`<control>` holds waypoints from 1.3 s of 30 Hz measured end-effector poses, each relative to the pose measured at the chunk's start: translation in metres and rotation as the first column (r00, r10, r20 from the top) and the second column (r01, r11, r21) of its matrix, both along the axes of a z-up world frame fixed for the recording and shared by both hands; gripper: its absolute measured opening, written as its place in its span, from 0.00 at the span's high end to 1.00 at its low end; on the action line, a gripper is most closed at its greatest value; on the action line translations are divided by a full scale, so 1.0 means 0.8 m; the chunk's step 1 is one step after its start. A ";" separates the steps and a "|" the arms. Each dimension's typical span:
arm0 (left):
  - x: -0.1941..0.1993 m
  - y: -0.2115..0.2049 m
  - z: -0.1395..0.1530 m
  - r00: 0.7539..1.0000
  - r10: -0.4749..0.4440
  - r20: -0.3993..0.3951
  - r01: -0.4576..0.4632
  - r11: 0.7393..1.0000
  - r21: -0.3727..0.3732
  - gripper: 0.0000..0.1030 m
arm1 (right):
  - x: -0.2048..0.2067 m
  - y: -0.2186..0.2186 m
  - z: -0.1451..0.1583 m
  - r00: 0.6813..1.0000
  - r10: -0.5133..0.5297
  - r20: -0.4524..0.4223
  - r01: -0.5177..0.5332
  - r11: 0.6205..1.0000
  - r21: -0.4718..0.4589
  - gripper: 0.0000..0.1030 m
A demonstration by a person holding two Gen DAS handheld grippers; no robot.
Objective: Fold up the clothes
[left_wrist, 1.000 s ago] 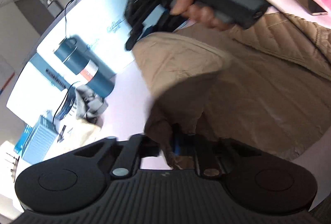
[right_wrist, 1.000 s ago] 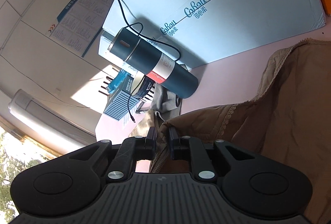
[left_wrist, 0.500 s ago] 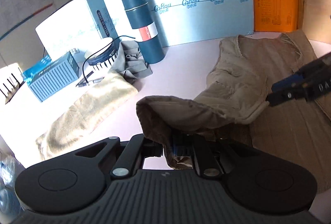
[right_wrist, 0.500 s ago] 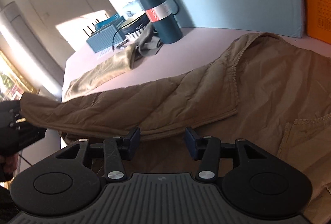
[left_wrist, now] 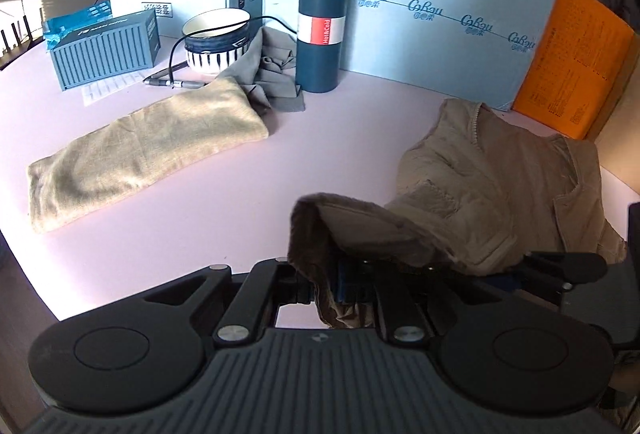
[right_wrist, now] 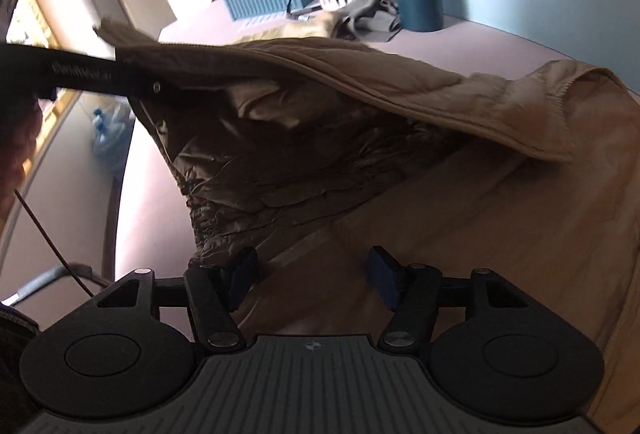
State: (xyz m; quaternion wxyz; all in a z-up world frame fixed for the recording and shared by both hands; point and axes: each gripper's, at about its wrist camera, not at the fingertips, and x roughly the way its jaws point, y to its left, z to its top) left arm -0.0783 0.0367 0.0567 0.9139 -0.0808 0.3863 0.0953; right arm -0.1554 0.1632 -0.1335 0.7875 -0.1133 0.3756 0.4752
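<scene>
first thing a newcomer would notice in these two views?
The tan jacket: one flap is pinched in the left gripper and lifted off the pink table, while the right gripper hangs open just above the fabric. Next, the tall blue flask standing at the back by the pale blue board, with a striped bowl to its left and a beige cloth lying in front.

pink table (left_wrist: 208, 201), tan jacket (left_wrist: 500, 185), flask (left_wrist: 322, 17)

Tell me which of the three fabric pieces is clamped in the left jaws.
The brown quilted jacket; the beige cloth and grey cloth lie untouched near the bottle.
</scene>
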 end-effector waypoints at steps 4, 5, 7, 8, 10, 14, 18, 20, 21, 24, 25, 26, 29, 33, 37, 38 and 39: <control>0.004 -0.017 0.001 0.997 -0.070 -0.019 0.071 0.995 0.064 0.91 | 0.024 0.029 -0.004 0.998 0.040 0.038 -0.039 0.999 -0.027 0.26; 0.004 -0.020 0.000 0.996 -0.083 -0.021 0.085 0.994 0.073 0.91 | 0.028 0.030 -0.003 0.998 0.059 0.011 -0.059 0.998 -0.018 0.18; 0.004 -0.024 0.000 0.994 -0.109 -0.026 0.111 0.990 0.088 0.91 | 0.034 0.024 0.000 0.993 0.105 -0.056 -0.104 0.994 0.020 0.18; 0.004 -0.026 -0.001 0.992 -0.120 -0.029 0.123 0.988 0.090 0.91 | 0.037 0.017 0.002 0.992 0.102 -0.076 -0.100 0.994 0.033 0.18; 0.005 -0.030 -0.004 0.989 -0.142 -0.038 0.145 0.985 0.092 0.91 | 0.044 -0.005 0.007 0.994 0.053 -0.094 -0.049 0.998 0.048 0.18; 0.006 -0.037 -0.009 0.980 -0.190 -0.058 0.195 0.977 0.092 0.91 | 0.067 -0.052 0.011 0.996 -0.063 -0.062 0.061 0.998 -0.033 0.18; 0.008 -0.044 -0.013 0.967 -0.245 -0.075 0.252 0.963 0.098 0.91 | 0.085 -0.091 0.016 0.990 -0.143 0.016 0.143 0.973 -0.181 0.18; 0.009 -0.046 -0.015 0.960 -0.270 -0.077 0.277 0.956 0.092 0.91 | 0.094 -0.111 0.018 0.982 -0.178 0.060 0.187 0.950 -0.250 0.18; 0.009 -0.047 -0.016 0.956 -0.283 -0.079 0.289 0.953 0.089 0.91 | 0.099 -0.121 0.019 0.978 -0.194 0.082 0.209 0.936 -0.284 0.18; 0.008 -0.051 -0.016 0.948 -0.311 -0.066 0.316 0.946 0.077 0.91 | 0.112 -0.148 0.027 0.957 -0.253 0.140 0.287 0.895 -0.341 0.15; 0.007 -0.052 -0.016 0.945 -0.319 -0.064 0.324 0.943 0.075 0.91 | 0.117 -0.155 0.036 0.949 -0.298 0.097 0.314 0.915 -0.253 0.15; 0.007 -0.053 -0.016 0.943 -0.327 -0.061 0.331 0.941 0.074 0.91 | 0.122 -0.164 0.045 0.942 -0.334 0.011 0.333 0.935 -0.121 0.14; 0.006 -0.054 -0.016 0.940 -0.337 -0.057 0.340 0.938 0.071 0.90 | 0.153 -0.187 0.032 0.830 -0.366 -0.421 0.483 0.849 0.214 0.04; 0.007 -0.048 -0.011 0.945 -0.326 -0.040 0.328 0.944 0.050 0.90 | 0.172 -0.180 -0.025 0.586 -0.319 -0.745 0.669 0.709 0.224 0.04; 0.007 -0.041 -0.008 0.949 -0.314 -0.018 0.314 0.949 0.015 0.90 | 0.165 -0.165 -0.040 0.544 -0.286 -0.789 0.702 0.670 0.242 0.04; 0.007 -0.039 -0.007 0.948 -0.317 -0.010 0.318 0.948 0.006 0.90 | 0.165 -0.163 -0.040 0.545 -0.281 -0.790 0.701 0.669 0.246 0.04; 0.006 -0.037 -0.006 0.947 -0.321 -0.002 0.321 0.947 -0.003 0.90 | 0.165 -0.162 -0.039 0.548 -0.275 -0.790 0.699 0.669 0.252 0.04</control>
